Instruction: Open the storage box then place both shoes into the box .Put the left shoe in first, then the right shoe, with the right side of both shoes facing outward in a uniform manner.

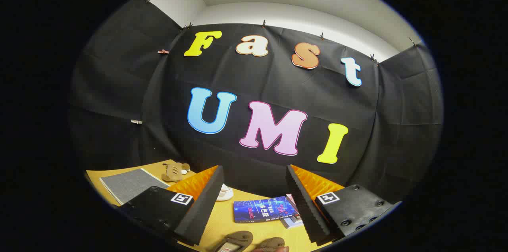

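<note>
Held the gripper (254, 200) raised above the worktop (226, 220) and tipped upward, looking mostly at the booth's back wall. Kept its fingers (206, 200) spread wide apart, clamped on nothing, touching nothing.

Between the fingers and low down, at the near edge: two brown shoes (254, 242) lying side by side on the worktop, both cut off below, so left from right could not be told, nor which way they faced. Something reddish at the very bottom by the right-hand shoe, too little of it seen to name.

Just beyond, between the fingers: a blue book (260, 209) lying flat, with a second book (291, 218) under it toward the right, partly hidden by the right finger.

Beside the left finger's tip, on the far side: a small white thing (225, 193), half hidden and hard to make out.

Farther left: a grey mat (129, 184) flat on the worktop, and at its far right corner a small brown plush toy (174, 171).
</note>
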Action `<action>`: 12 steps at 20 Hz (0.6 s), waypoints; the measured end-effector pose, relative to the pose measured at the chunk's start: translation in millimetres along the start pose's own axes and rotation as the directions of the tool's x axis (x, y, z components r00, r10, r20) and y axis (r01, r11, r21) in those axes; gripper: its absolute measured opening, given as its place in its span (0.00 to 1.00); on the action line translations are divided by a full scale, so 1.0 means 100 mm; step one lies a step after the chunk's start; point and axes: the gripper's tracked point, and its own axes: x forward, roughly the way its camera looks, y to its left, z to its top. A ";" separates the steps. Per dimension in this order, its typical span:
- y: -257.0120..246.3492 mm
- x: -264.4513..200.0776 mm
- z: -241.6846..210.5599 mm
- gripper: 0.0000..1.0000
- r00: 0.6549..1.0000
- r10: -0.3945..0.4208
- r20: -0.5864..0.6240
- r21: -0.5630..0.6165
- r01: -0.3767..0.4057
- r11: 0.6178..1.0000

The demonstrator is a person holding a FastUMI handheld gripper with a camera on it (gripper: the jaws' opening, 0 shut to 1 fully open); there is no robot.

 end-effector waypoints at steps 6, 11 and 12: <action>0.04 -0.02 -0.01 0.97 1.000 0.022 -0.006 -0.003 -0.022 1.000; 0.13 -0.04 -0.01 0.97 0.999 0.036 -0.002 0.004 -0.036 0.999; 0.14 -0.03 0.00 0.97 0.999 0.038 -0.002 0.004 -0.038 0.999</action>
